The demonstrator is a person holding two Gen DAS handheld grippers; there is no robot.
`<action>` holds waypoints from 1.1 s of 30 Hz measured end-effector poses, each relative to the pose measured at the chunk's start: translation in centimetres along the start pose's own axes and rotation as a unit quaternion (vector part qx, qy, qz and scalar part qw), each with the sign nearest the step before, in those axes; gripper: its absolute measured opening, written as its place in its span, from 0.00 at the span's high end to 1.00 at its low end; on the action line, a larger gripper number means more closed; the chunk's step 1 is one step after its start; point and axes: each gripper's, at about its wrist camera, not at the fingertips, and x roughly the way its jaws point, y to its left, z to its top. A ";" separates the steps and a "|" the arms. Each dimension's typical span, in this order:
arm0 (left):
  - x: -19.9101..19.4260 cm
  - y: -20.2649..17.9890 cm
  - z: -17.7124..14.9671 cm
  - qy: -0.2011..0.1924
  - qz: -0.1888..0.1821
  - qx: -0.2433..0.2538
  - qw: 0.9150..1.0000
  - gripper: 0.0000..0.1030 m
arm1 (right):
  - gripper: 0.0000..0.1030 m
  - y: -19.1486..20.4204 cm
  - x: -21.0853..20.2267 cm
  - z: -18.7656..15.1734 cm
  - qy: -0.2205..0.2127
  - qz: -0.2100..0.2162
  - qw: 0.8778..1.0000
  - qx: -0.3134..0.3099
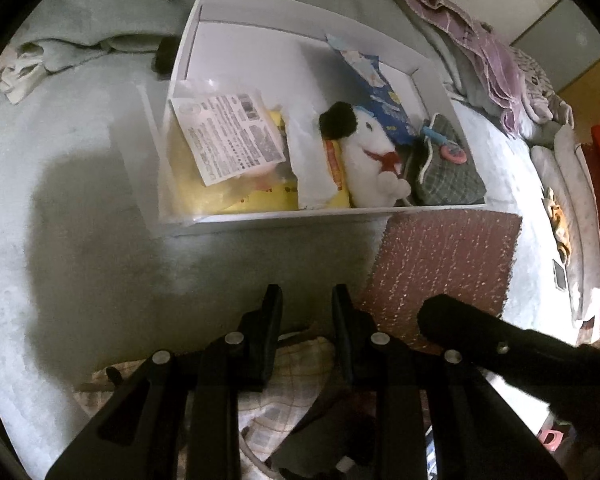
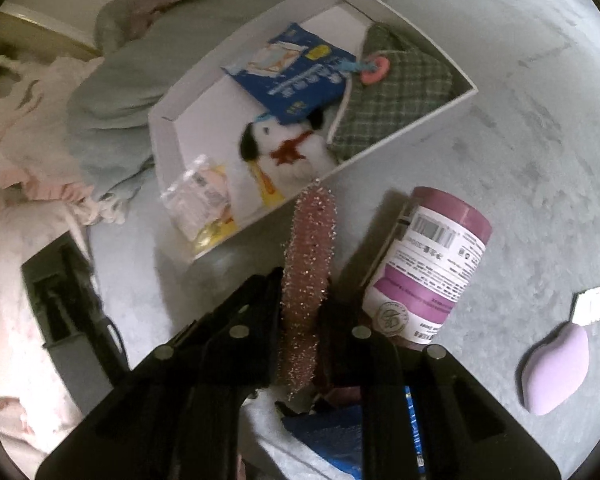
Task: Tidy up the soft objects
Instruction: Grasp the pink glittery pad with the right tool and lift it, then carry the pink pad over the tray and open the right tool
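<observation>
The right gripper (image 2: 304, 292) is clamped on a glittery pink pad (image 2: 310, 276), gripping it edge-on so that it stands upright between the fingers and points toward the white box (image 2: 420, 128). Held that way, I judge, it can slide over the box's near wall as a thin slab instead of landing flat on what is already inside. In the left wrist view the same pad (image 1: 444, 264) shows its broad face, with its far edge just beside the box's near wall.

The left gripper (image 1: 306, 300) holds nothing; its fingers stand a moderate way apart over bare bed (image 1: 100, 240) short of the box, clear of the carrying hand.

The box sits on the grey-green bed cover, and its near half is crowded: a white plush dog (image 1: 370, 152) with a black ear leans at the near wall, a green checked pouch (image 1: 444, 168) fills the near right corner, a blue packet (image 1: 380, 96) lies behind the dog, and yellow packs under a printed sheet (image 1: 224, 136) take the near left. The open room is the white floor toward the far wall (probably the easiest landing spot), or on top of the checked pouch.

On the bed beside the right gripper stands a purple canister (image 2: 428, 264), tilted and close to the pad's path, so a swing to that side could knock it. A lilac heart-shaped thing (image 2: 556, 368) lies well apart.
</observation>
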 end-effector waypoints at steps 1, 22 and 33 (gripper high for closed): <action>-0.3 -0.1 0.0 -0.003 0.000 0.002 1.000 0.76 | 0.82 -0.2 -0.4 0.0 -0.002 0.007 1.000 0.000; -4.9 -3.3 -1.4 -0.020 -0.003 0.060 0.998 0.62 | 0.82 -2.1 -6.2 -1.1 -0.040 0.031 0.999 -0.018; -5.2 -2.8 -1.8 -0.009 0.026 0.064 0.998 0.54 | 0.82 -1.0 -5.4 -1.3 -0.026 0.034 0.998 -0.040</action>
